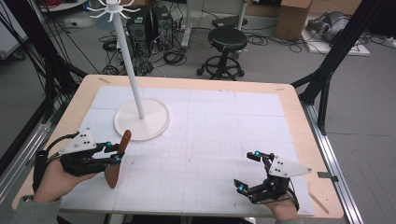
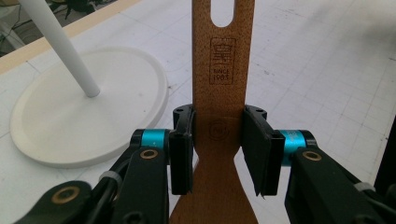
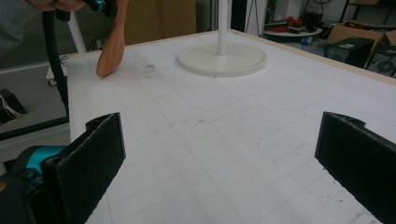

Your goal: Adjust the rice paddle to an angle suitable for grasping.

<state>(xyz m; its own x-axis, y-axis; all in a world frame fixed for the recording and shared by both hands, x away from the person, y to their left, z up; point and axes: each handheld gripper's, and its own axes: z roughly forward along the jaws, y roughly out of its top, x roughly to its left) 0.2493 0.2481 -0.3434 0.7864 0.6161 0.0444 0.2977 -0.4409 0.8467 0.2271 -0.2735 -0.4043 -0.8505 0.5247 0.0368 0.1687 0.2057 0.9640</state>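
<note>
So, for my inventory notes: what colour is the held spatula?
Warm brown wood spatula, clearest in the left gripper view.

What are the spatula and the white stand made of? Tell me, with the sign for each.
Spatula: looks like wood, matte and unvarnished; warm brown speckled grain and a burnt-in stamp show in the left gripper view, where the left gripper clamps its neck.

White stand: smooth, uniformly off-white round base and pole with a soft sheen; probably plastic or painted metal, the look leaves that open.
</note>
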